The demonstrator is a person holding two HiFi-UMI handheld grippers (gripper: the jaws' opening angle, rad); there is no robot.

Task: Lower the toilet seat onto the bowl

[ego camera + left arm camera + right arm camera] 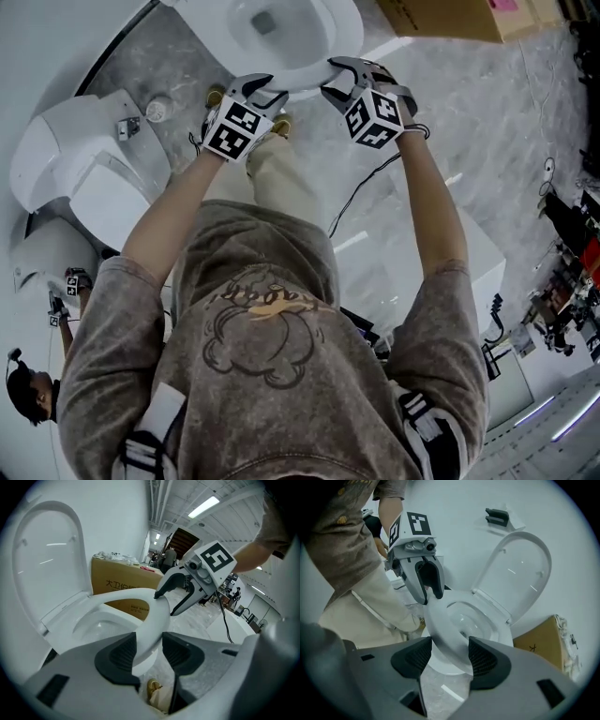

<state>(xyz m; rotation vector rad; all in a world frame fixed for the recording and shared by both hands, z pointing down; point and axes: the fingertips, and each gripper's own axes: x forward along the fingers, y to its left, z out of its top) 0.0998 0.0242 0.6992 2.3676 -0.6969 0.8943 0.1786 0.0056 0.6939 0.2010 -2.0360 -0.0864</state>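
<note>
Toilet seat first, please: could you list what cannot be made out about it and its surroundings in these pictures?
Hinge of the toilet seat: head view, cut off by the top edge.
Whether the right gripper presses the seat: right gripper view, the seat fills the gap between the pads and covers the contact.
Print on the cardboard box: left gripper view, partly behind the seat and too small to read.

The toilet bowl [302,42] sits top centre of the head view. My left gripper [258,94] and right gripper [342,80] are side by side at its near edge, the seat [152,620] between each pair of jaws. The lid [47,559] stands behind. A box [450,17] lies upper right, another toilet [84,159] at left.
</note>
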